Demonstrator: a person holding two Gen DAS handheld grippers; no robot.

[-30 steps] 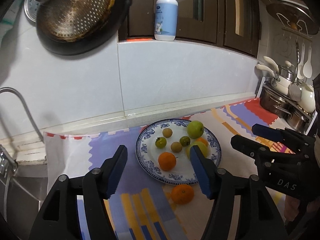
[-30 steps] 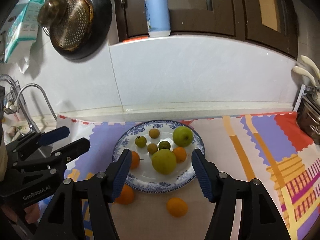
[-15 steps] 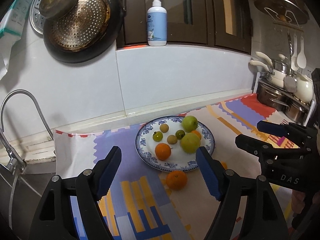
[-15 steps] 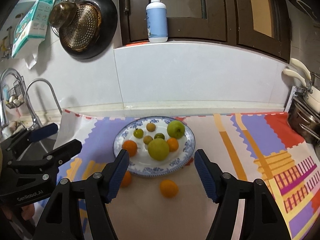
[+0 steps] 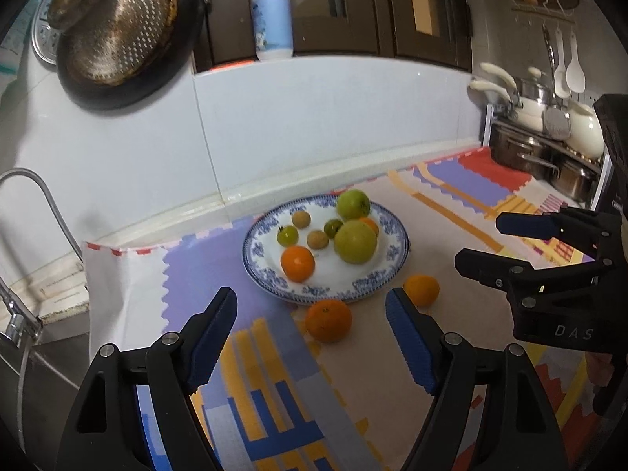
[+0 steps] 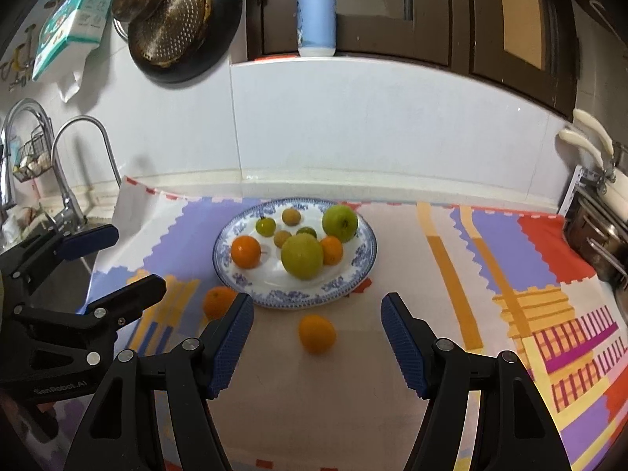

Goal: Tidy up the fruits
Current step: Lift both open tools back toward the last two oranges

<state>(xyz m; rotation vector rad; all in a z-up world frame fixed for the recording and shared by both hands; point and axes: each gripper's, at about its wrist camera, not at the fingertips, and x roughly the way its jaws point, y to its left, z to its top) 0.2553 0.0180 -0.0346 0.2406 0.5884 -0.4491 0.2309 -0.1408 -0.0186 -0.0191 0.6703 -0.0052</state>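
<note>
Now that you've drawn both grippers back from the plate, two oranges sit off it — one at 6 o'clock, one at 8. Left gripper and right gripper are both spread and empty — those strays look next.

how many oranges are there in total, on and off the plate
4: two on the plate, one at its left and one tucked beside the big green fruit; two on the mat, one and another.
</note>
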